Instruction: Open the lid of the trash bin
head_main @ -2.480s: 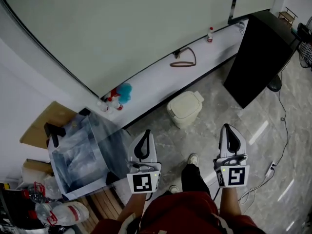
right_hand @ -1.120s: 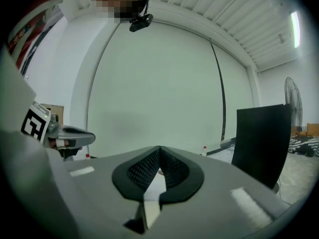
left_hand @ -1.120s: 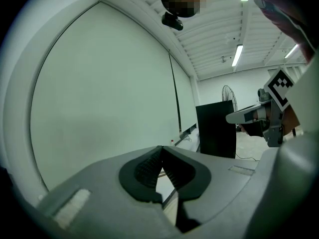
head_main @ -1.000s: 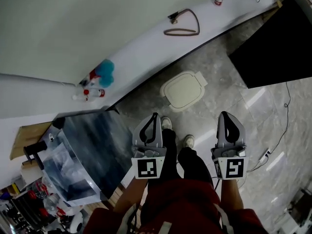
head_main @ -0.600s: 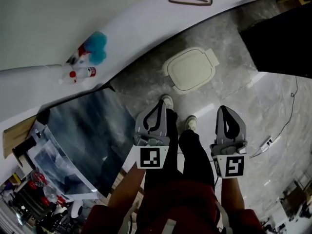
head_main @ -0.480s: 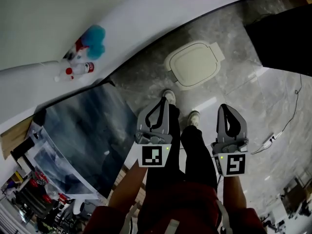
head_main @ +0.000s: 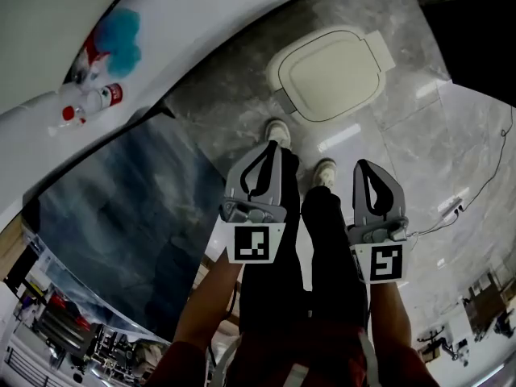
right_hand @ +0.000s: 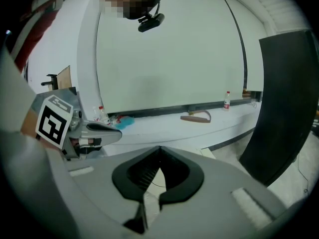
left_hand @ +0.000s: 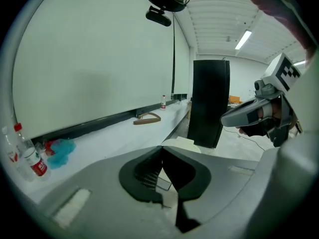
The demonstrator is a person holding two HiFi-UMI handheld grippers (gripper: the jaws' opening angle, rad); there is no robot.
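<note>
Grey veined marble floor (head_main: 419, 135), glossy with light streaks, fills most of the head view, and a smooth white ledge (head_main: 201, 22) curves along the wall above it. At far left a large sheet of clear, crinkled plastic (head_main: 113, 224) drapes over a dark bulk. Above it on the ledge lie clear bottles (head_main: 95, 101) with red caps, beside a fluffy blue tuft (head_main: 121, 32).

The left gripper (head_main: 272, 146) is held out over the person's black-trousered legs, its white marker cube (head_main: 255, 243) facing up. Its grey plastic jaws are pressed together at the tips, leaving only the ribbed black oval hollow behind them, with nothing pinched.

Ahead of both grippers, past the pale shoes (head_main: 278, 131), the trash bin (left_hand: 180, 142) stands on the floor close below the ledge. Its lid (head_main: 334, 71) is cream plastic, a rounded rectangle with a raised rim and a tab at each end, and it lies flat and closed. The bin is well apart from both sets of jaws. In the head view it sits between their two lines. In the left gripper view it shows just past the closed tips.

The right gripper (head_main: 360, 166) hangs level with the left one, and its jaws also meet at the tips and are empty. A thin cable (head_main: 486, 180) trails over the floor at right. A tall matte black cabinet (left_hand: 209, 103) stands beyond the bin at the end of the ledge.
</note>
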